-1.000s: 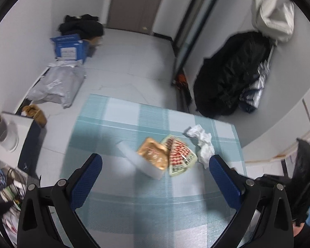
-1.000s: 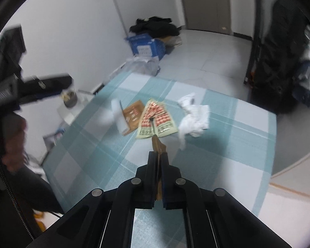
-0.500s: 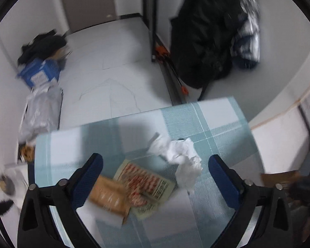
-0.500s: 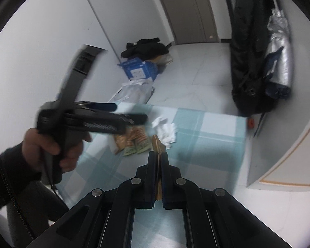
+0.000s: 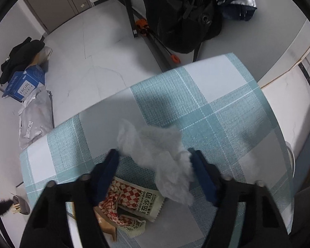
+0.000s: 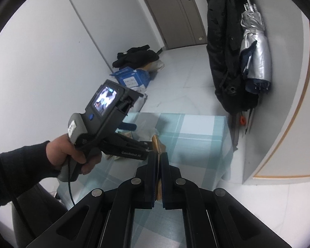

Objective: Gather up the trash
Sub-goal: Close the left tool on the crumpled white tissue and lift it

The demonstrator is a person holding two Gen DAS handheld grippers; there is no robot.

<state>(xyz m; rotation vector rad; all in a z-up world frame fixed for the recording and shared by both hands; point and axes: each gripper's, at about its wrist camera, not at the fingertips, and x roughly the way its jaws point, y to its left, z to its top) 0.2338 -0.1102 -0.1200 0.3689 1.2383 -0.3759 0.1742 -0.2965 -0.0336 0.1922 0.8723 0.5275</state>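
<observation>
Tissue [image 5: 161, 157] sat between my left claw's [image 5: 155, 163] closing jaws after I swung it down over the bench [image 5: 227, 111], pads not yet clamped, while my right claw [image 6: 158, 161] stayed shut on a brown wrapper [image 6: 156, 144].

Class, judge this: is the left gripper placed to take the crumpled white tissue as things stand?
Probably yes: the left gripper straddles the crumpled white tissue, its jaws just closing around it, nothing between.

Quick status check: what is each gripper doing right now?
Left gripper: jaws have just been closing around the crumpled white tissue; a firm grip cannot be told.
Right gripper: shut on a thin brown wrapper.
</observation>
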